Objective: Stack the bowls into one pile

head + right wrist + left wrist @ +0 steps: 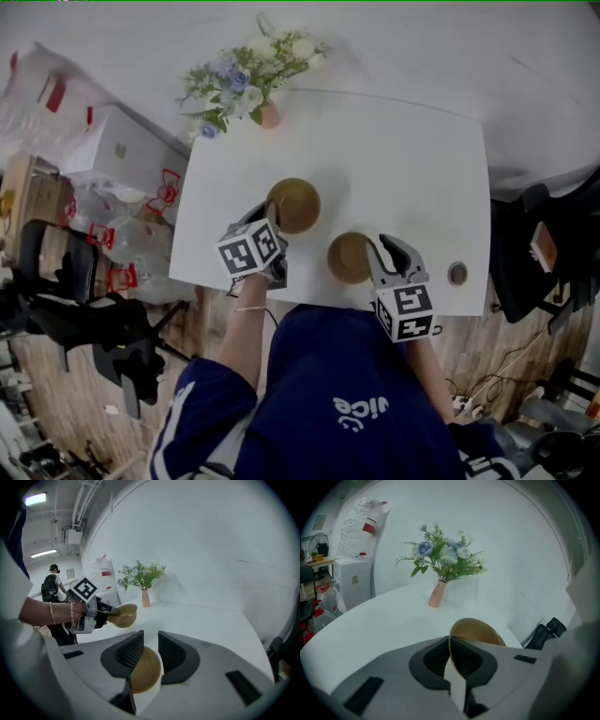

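Person in a dark blue top [337,394] stands at the near edge of the white table [412,169]. Right gripper [373,249]: jaws partly apart, straddling the wall of the near bowl [345,259]. Its own view shows the left pad against the bowl's wall and a sliver of gap at the right pad, so not clamped. Near bowl is brown and sits on the tabletop close to the near edge, right of the middle. A small round cable hole [457,273] lies near the near right corner, apart from the bowl. Left gripper [271,223]: jaws closed down on the rim of the held bowl [294,205], the thin wall pinched between the pads. Held bowl is also brown, of matching look, tilted. The right gripper view shows it clear of the tabletop, over the left half, farther in than the near bowl and not touching it. The bowls are unstacked. A pink vase [270,115] with blue and white flowers [246,73] stands upright at the far edge, towards the far left corner. Off the left edge are a black chair [89,323] and clear plastic bags [103,211].
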